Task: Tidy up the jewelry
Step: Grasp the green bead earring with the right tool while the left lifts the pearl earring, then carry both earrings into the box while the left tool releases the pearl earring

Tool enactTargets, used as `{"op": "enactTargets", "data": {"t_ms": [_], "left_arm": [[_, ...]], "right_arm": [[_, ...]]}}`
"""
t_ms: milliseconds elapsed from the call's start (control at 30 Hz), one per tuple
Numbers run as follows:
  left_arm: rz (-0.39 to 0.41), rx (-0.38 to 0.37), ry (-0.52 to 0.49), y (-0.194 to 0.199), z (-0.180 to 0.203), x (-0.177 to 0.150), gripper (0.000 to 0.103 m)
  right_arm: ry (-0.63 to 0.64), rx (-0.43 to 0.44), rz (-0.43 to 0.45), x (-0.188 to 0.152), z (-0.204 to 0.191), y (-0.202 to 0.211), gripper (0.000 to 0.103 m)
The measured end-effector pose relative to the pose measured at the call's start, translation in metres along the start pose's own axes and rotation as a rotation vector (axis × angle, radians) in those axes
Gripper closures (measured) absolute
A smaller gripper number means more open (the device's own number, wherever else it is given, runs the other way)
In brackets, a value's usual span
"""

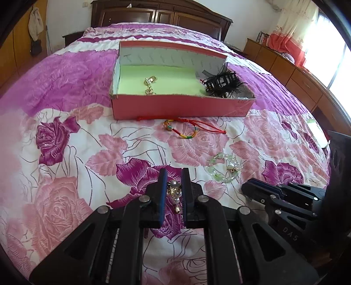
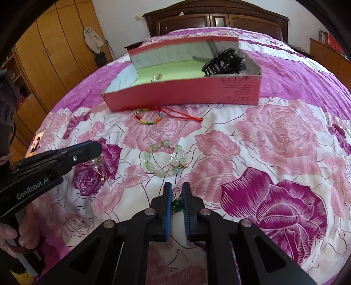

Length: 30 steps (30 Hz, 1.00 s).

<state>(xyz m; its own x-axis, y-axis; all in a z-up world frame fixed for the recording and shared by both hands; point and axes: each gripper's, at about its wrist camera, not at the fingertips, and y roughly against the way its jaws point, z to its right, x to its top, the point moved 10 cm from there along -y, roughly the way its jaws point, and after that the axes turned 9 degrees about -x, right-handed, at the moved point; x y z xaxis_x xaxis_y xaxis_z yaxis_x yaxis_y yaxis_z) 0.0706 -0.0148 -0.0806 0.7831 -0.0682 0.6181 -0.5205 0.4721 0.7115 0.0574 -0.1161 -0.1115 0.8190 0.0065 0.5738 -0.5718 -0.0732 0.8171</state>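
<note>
My left gripper (image 1: 174, 175) is shut on a pearl and gold earring (image 1: 174, 193) just above the floral bedspread; the earring also shows in the right wrist view (image 2: 97, 167). My right gripper (image 2: 177, 189) is shut on a green bead earring (image 2: 176, 205). A green bead bracelet (image 2: 163, 160) lies on the bed just ahead of the right gripper, also in the left wrist view (image 1: 223, 168). A rainbow cord bracelet (image 1: 182, 129) with red string lies before the pink box (image 1: 175, 107). The box holds gold earrings (image 1: 149, 84) on a green liner and a black hair claw (image 1: 221, 82).
The bed's dark wooden headboard (image 1: 162, 15) is beyond the box. Wooden wardrobes (image 2: 54, 50) stand on the left and a low wooden cabinet (image 1: 291, 74) under a bright window on the right. The left gripper's body (image 2: 43, 166) reaches in from the left in the right wrist view.
</note>
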Motion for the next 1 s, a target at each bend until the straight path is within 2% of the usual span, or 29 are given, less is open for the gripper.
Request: {"op": "enactTargets", "data": {"t_ms": [333,667,1000], "left_arm": [[0.077,0.018,-0.039,0.017,0.019,0.025,0.099],[0.2,0.05,-0.095,0.041,0.031,0.072,0.099],[0.301,0.084,-0.148,0.056,0.036,0.115,0.099]], "right_arm": [[-0.058,0.035,0.136,0.022,0.014,0.039,0.092],[-0.066,0.032,0.295,0.062,0.022,0.077,0.092],[-0.047,0.024,0.4,0.104,0.023,0.099,0.092]]}}
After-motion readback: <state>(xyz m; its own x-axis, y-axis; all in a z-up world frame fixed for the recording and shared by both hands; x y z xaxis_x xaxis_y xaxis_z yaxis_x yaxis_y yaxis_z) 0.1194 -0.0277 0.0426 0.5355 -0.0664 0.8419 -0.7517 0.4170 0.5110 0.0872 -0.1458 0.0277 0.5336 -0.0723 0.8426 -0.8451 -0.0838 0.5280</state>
